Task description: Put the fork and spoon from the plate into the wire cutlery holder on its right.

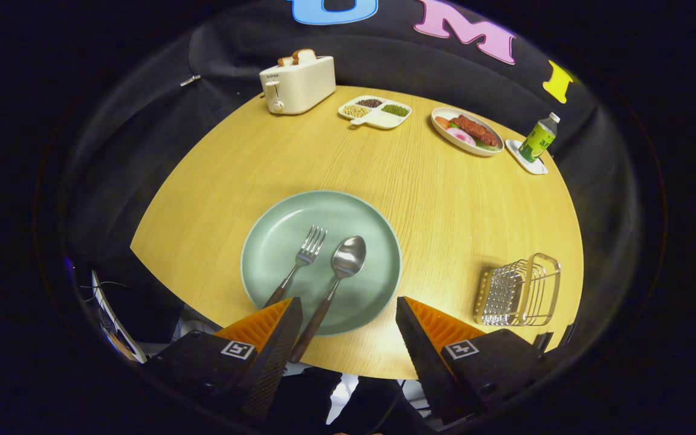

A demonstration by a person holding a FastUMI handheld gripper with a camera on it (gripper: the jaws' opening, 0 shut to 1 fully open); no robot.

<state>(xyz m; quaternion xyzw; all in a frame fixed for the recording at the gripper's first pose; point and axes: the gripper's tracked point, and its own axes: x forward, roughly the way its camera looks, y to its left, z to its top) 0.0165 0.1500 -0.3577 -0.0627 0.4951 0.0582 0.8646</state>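
A pale green round plate sits on the wooden table near its front edge, and everything else can be placed from it. On the plate lie a fork and a spoon side by side, fork to the left, both with shiny metal heads pointing away and dark brown handles running back toward the plate's near rim (the spoon's handle overhangs that rim). The gripper hovers at the plate's near edge with its fingers spread wide apart, gripping nothing; the spoon handle ends just beside the left finger. To the right of the plate, well apart from it, stands the wire cutlery holder, a silvery mesh basket with nothing visible in it. Far beyond the plate are a cream toaster with bread in it, a divided snack tray, an oval dish of food and a green bottle.
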